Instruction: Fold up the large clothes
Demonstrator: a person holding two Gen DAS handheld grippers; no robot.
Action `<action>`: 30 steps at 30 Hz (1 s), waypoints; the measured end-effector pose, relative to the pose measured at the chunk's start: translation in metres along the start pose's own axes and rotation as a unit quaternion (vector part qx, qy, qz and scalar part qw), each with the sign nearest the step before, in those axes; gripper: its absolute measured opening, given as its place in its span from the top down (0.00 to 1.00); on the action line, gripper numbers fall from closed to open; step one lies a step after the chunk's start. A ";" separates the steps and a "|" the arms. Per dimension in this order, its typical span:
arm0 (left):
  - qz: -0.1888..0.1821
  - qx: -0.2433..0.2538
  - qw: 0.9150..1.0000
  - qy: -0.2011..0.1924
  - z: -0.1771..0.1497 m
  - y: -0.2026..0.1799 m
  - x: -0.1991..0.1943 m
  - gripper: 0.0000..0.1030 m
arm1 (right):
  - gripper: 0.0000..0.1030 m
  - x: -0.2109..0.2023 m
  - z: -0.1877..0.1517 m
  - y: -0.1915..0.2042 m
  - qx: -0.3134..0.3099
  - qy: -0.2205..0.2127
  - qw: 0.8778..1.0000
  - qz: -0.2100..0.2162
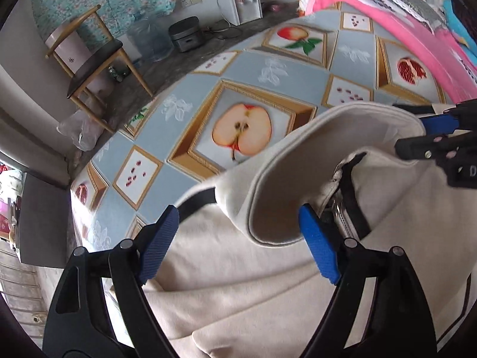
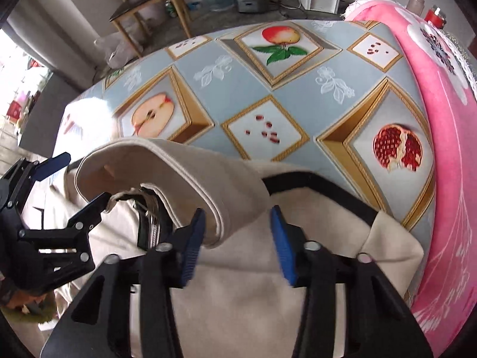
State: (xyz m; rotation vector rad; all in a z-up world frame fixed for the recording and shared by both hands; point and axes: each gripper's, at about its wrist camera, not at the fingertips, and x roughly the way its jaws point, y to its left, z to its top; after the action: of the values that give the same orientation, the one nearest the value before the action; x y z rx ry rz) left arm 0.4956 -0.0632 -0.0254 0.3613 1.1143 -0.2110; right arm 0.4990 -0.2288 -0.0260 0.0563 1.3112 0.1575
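Note:
A large cream jacket (image 1: 238, 292) with black trim and a zipper lies on the fruit-pattern tablecloth (image 1: 190, 113); its collar (image 1: 277, 179) stands curled up. My left gripper (image 1: 238, 238) is open above the jacket, jaws wide, the collar's edge between the fingers. My right gripper (image 2: 238, 238) is open, its jaws on either side of the collar's edge (image 2: 217, 223) over the jacket (image 2: 238, 298). Each gripper shows in the other's view: the right one (image 1: 429, 134) at the far right, the left one (image 2: 77, 179) at the left, open by the zipper.
A pink blanket (image 2: 441, 155) covers the table's right side. Beyond the tablecloth (image 2: 268, 95) are a wooden chair (image 1: 89, 59), a water dispenser (image 1: 244, 3), a rice cooker (image 1: 186, 34) and a plastic bag (image 1: 77, 131) on the floor.

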 end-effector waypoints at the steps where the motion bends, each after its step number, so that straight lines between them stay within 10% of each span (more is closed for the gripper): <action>1: 0.000 0.000 1.000 0.000 -0.002 -0.001 -0.001 0.24 | 0.73 -0.003 -0.003 0.001 -0.003 0.000 1.000 0.001; 4: -0.004 0.014 1.000 -0.004 -0.013 -0.004 -0.010 0.34 | 0.88 -0.016 -0.014 0.002 -0.024 -0.011 1.000 -0.001; 12: 0.002 0.088 0.994 -0.057 -0.051 -0.022 -0.048 0.86 | 0.90 -0.036 -0.062 0.016 -0.099 -0.042 0.994 -0.022; 20: -0.018 0.112 0.993 -0.022 -0.086 -0.033 -0.033 0.88 | 0.90 -0.005 -0.093 0.017 -0.135 -0.044 0.988 -0.059; 26: -0.111 0.071 0.987 -0.092 -0.092 -0.001 -0.084 0.87 | 0.90 -0.017 -0.107 0.009 -0.158 -0.046 0.983 -0.079; 30: -0.108 0.024 0.987 -0.118 -0.071 0.019 -0.092 0.87 | 0.90 -0.031 -0.106 -0.004 -0.140 -0.064 0.987 -0.052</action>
State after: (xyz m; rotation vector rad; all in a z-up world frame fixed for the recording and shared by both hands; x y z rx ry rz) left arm 0.4033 -0.0200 0.0330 0.2513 0.9144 -0.4614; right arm 0.3888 -0.2426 -0.0242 -0.2373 1.1514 0.2425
